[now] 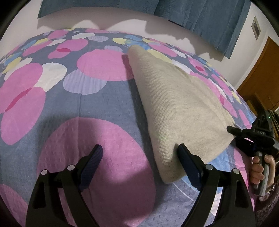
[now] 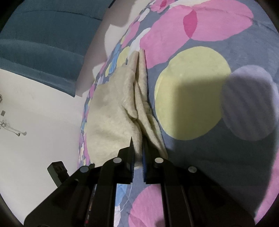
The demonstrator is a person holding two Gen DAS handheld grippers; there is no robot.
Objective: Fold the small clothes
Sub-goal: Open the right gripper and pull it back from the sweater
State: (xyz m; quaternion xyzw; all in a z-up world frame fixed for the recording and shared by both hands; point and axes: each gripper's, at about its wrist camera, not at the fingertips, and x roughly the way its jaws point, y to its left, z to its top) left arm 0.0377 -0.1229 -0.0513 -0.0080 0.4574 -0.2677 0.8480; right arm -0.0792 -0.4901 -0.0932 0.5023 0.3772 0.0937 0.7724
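A beige knit garment [image 1: 174, 104] lies folded in a long strip on the flowered bedspread [image 1: 87, 104]. My left gripper [image 1: 139, 150] is open and empty; its right finger [image 1: 186, 157] touches the garment's near edge. My right gripper [image 2: 138, 153] is shut on the garment's near end [image 2: 137, 139], pinching stacked layers. The garment [image 2: 111, 113] stretches away from it towards the bed's far edge. The right gripper also shows in the left wrist view [image 1: 233, 130], at the garment's right corner, held by a hand.
Blue curtains [image 1: 200, 15] hang along the white wall behind the bed. A wooden door [image 1: 261, 69] stands at the right. White floor [image 2: 34, 122] lies beside the bed, with a black object [image 2: 57, 172] on it.
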